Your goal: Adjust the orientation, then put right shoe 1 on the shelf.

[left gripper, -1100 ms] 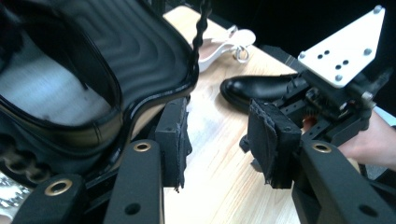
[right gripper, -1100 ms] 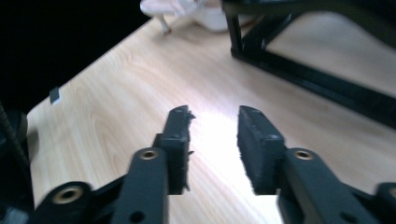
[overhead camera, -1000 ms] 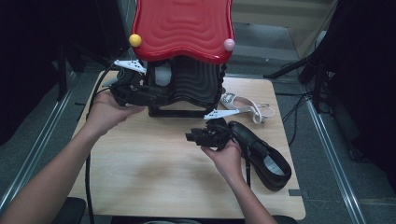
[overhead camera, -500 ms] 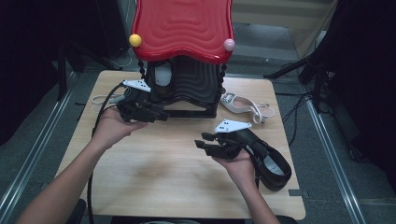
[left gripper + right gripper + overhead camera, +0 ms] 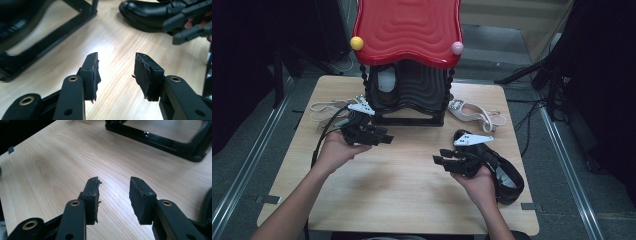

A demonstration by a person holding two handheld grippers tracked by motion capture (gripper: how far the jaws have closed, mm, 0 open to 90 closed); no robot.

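Pale wooden worktop (image 5: 402, 185) carries a glossy black leather shoe (image 5: 507, 172); both grippers' fingers (image 5: 91, 72) gape empty, so the next move is probably reaching for it.

At the table's (image 5: 402, 195) far middle, a stand (image 5: 407, 95) under a wavy roof. Left of the stand, sandals (image 5: 324, 111), seemingly a pair; right of it, another sandal (image 5: 474, 114). Nearer, by the right edge, a shoe (image 5: 507, 172).
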